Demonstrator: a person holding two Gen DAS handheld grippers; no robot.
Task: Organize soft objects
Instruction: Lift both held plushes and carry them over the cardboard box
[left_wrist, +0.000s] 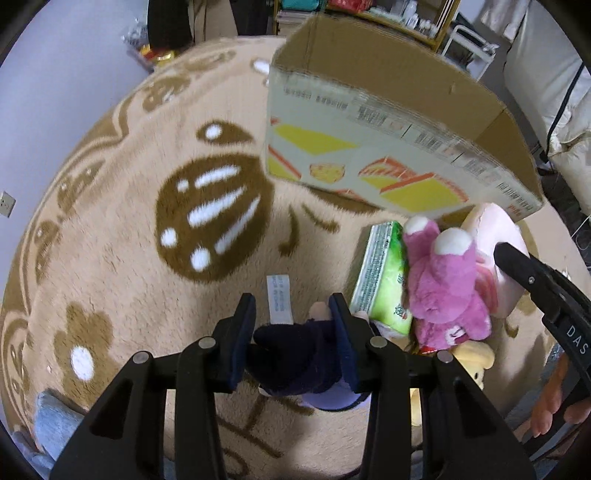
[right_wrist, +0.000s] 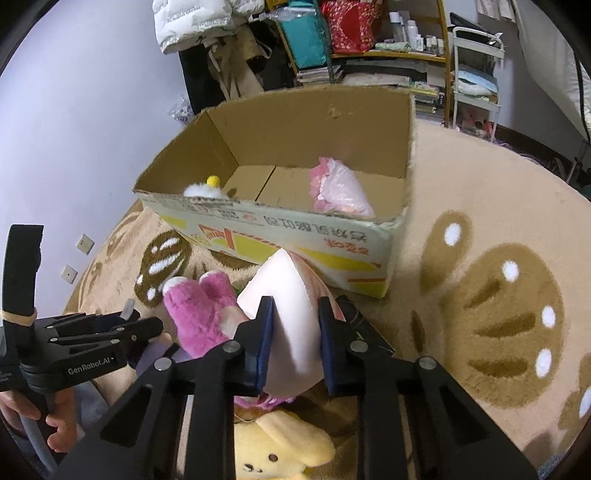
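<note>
Right now the left tool pinches a dark navy plush just above the rug. Right tool clamps a pale pink plush. Beside them lie a magenta plush, a green packet and a yellow plush. Farther back sits the cardboard box, holding a pink bag.
</note>
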